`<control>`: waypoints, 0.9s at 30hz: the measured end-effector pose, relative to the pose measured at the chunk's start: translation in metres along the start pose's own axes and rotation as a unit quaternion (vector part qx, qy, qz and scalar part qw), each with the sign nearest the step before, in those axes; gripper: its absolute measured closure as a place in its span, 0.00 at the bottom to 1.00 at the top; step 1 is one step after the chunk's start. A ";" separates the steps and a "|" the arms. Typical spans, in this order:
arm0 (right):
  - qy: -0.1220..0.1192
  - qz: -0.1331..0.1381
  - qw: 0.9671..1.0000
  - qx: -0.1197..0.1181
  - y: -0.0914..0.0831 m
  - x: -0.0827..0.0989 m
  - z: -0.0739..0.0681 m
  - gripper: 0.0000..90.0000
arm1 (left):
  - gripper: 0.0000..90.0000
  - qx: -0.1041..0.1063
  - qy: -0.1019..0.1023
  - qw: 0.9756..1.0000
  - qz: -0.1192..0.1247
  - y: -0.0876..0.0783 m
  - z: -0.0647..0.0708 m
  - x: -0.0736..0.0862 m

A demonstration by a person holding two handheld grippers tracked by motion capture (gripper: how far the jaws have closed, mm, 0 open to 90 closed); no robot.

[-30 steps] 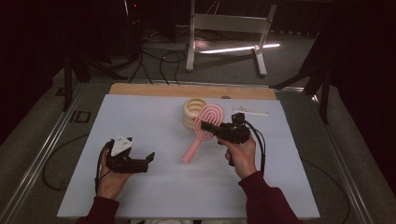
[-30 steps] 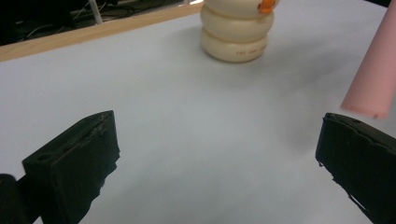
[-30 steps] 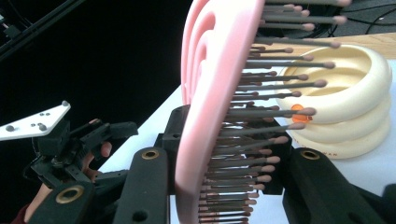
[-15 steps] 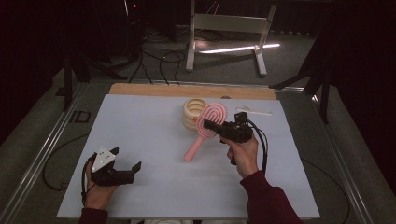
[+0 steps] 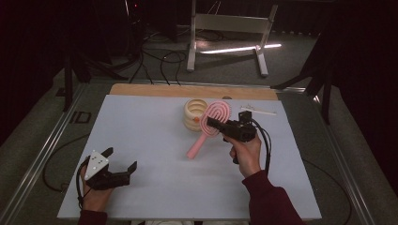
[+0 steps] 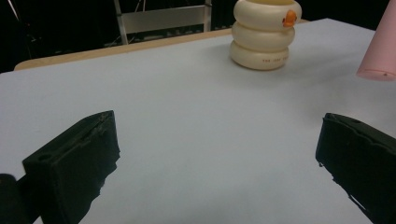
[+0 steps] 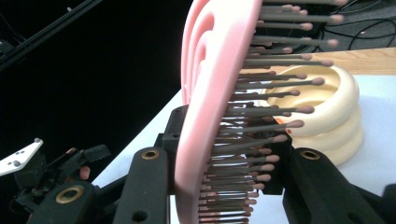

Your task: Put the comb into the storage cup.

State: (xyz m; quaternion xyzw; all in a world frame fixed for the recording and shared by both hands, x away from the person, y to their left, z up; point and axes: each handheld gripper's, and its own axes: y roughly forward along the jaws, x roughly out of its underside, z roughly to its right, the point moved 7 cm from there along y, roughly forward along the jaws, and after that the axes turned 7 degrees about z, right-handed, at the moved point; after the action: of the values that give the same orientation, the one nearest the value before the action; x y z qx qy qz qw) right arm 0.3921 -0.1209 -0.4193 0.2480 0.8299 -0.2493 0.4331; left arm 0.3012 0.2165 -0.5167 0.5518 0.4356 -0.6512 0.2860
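High view shows my right gripper (image 5: 212, 125) with its fingers clenched on the pink plastic bristled hairbrush (image 5: 209, 126) held beside the cream ringed holder (image 5: 193, 114), left gripper (image 5: 123, 161) released over the worktop (image 5: 141, 131); I judge steadying the tilted handle advisable.

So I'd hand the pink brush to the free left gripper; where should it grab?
Probably the bare handle of the pink hairbrush, from the near-left. It slants free toward the open left gripper, while the right gripper clamps the bristled head.
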 end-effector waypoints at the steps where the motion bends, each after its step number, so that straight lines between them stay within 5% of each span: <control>1: -0.001 0.000 1.000 0.000 0.000 -0.001 0.000 0.71 | 0.00 -0.003 -0.002 1.000 0.003 0.000 -0.001 0.000; 27: -0.001 0.014 1.000 0.002 0.003 -0.018 -0.002 0.71 | 0.00 -0.021 -0.009 1.000 0.006 -0.001 -0.005 0.003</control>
State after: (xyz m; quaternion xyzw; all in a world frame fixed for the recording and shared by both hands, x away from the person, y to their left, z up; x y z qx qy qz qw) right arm 0.4020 -0.1204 -0.4038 0.2601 0.8255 -0.2448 0.4370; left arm 0.3021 0.2222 -0.5195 0.5427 0.4431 -0.6451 0.3049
